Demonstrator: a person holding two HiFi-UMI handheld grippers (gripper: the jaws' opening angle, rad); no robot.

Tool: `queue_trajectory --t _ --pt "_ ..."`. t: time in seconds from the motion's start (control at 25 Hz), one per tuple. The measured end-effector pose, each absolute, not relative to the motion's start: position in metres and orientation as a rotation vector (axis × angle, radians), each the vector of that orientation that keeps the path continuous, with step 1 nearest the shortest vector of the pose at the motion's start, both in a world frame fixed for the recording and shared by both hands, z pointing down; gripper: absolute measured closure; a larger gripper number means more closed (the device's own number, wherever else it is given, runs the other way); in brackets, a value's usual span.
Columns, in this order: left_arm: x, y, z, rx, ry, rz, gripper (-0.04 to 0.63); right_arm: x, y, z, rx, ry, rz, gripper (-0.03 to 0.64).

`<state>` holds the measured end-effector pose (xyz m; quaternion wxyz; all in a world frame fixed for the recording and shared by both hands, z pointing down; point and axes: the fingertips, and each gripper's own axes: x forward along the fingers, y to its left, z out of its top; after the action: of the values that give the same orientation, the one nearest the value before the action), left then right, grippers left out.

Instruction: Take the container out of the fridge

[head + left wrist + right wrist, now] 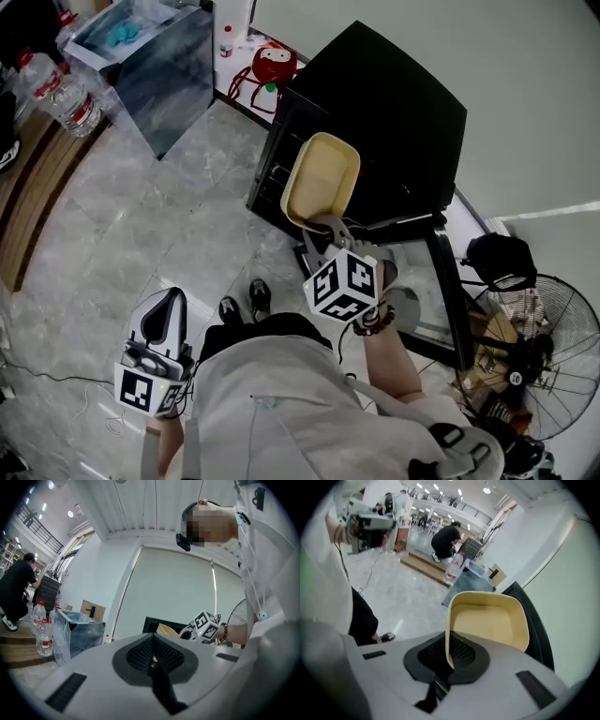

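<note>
One container (322,180), pale yellow, empty | gripped by its rim, tilted, in the clenched jaws of the right gripper (449,658) | carried clear of the black fridge (394,122), over its front edge | left gripper (152,660) hung low, jaws pressed together on nothing | step judged: removal nearly complete | next: a steady set-down surface is required.

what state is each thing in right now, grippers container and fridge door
container: empty, tilted on edge, held up in the air
right gripper: shut on the container's rim
left gripper: shut, nothing between its jaws
fridge door: looks open
</note>
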<state>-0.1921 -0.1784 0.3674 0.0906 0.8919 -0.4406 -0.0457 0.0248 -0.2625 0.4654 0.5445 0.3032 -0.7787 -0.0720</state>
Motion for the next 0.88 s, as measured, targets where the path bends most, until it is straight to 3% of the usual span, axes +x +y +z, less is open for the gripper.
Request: queue_trajectory --t 0.28,0.88 --pt "-0.171 -0.176 0.364 2.719 -1.182 -0.142 0.586 -0.026 -0.194 0.323 0.785 -2.899 0.275 0.601" --pt "-0.152 -0.180 0.358 2.781 -1.096 -0.143 0.586 0.006 -0.193 0.305 0.992 -2.991 0.155 0.601"
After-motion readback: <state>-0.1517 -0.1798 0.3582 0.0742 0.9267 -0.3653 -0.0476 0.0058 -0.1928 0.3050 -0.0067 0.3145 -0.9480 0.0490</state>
